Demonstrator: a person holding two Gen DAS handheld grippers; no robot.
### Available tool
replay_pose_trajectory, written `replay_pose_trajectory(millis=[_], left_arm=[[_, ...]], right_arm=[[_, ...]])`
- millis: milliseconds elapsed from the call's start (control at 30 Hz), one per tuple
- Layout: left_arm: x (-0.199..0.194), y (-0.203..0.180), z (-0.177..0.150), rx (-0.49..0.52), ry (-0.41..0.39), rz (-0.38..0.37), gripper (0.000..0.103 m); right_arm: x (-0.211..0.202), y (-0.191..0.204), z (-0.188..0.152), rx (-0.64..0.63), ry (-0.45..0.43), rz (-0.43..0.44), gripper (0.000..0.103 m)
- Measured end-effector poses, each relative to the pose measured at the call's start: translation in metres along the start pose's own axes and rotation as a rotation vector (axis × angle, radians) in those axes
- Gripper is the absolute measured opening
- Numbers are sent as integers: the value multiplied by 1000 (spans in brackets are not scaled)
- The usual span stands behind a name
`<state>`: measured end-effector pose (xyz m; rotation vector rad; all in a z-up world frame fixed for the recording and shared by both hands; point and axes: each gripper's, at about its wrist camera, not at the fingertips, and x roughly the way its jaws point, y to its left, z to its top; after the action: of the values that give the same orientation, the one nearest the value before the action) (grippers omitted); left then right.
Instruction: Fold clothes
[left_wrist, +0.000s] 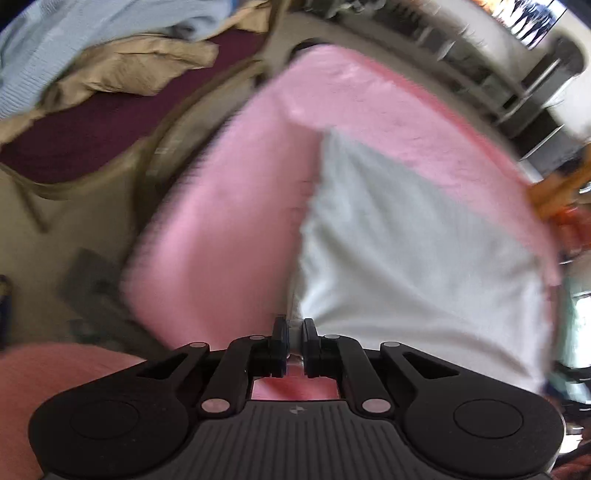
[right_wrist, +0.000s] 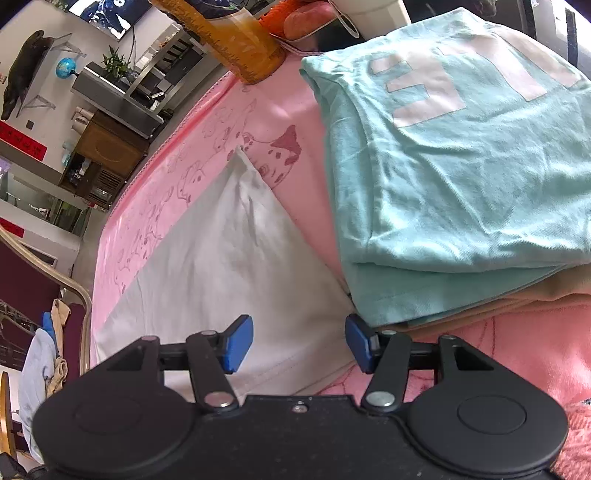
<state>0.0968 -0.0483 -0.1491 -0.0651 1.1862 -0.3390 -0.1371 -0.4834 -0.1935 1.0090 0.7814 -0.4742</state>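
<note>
Two grippers in view, one per wrist camera. Left wrist view is motion-blurred. At upper left of the frame I see a maroon chair seat (left_wrist: 85, 125) with a tan garment (left_wrist: 122, 70) and a pale blue garment (left_wrist: 74, 33) heaped on it. At bottom centre, my left gripper (left_wrist: 294, 343) has its jaws pinched nearly together on an edge of the white garment (left_wrist: 413, 240), which spreads to the right over the pink cloth (left_wrist: 229, 192).

Right wrist view, sharp. White garment (right_wrist: 221, 258) lies at centre-left on the pink cloth (right_wrist: 166, 173). My right gripper (right_wrist: 299, 345) sits at bottom centre, blue pads (right_wrist: 239, 343) spread wide, gripping nothing, over the garment's hem. At right, a folded teal t-shirt (right_wrist: 461, 177) tops a stack.
</note>
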Motion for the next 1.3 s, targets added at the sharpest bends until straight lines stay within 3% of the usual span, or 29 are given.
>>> replay_pose_trajectory(millis=[67,100,167,267,300,400,500,600,700,800,900,967,1067,1100,1133,1167,1233,1300], left_arm=[[4,-5,-2,41,12,63,15],[0,-12,-5,72,-26,90,20],[-10,-28,-12,138,-114,144,20],[-23,-55,-14,220,-213,63,23],[-22,-69,-12,249,-214,12,26],[0,-117,-9,345,-190,-115,30],[33,-155,-6,408,-148,-153,29],[54,-174,-15,472,-79,-159,27],[47,-179,-29,578,-23,-153,27],[31,-166,-44,639,132,-251,30],[6,-147,-67,732,138,-269,31],[-6,-136,-72,724,108,-281,34],[-11,-127,-62,626,16,-278,34],[-8,-129,-55,581,-9,-273,34],[-4,-130,-49,536,-31,-270,34],[0,-134,-43,497,-49,-276,34],[12,-143,-33,458,-76,-260,33],[28,-154,-29,468,-97,-197,33]], right_arm=[[-1,2,-1,-9,-6,-2,55],[-3,5,-1,-21,-15,-2,55],[-10,13,-4,-81,-50,19,52],[-13,34,-12,-193,-95,47,25],[-9,43,-13,-225,-92,51,24],[19,73,-18,-284,-36,67,24],[45,106,-29,-386,12,62,24],[66,128,-40,-491,39,-10,25],[64,124,-51,-526,117,-34,29],[49,113,-59,-527,201,-31,39],[39,106,-60,-486,193,28,44],[33,102,-61,-459,187,68,44],[23,95,-62,-418,179,127,41],[20,92,-62,-405,176,147,37],[17,90,-62,-391,173,167,24],[13,88,-62,-377,170,187,19],[21,93,-66,-374,185,223,19],[34,107,-71,-422,168,186,20]])
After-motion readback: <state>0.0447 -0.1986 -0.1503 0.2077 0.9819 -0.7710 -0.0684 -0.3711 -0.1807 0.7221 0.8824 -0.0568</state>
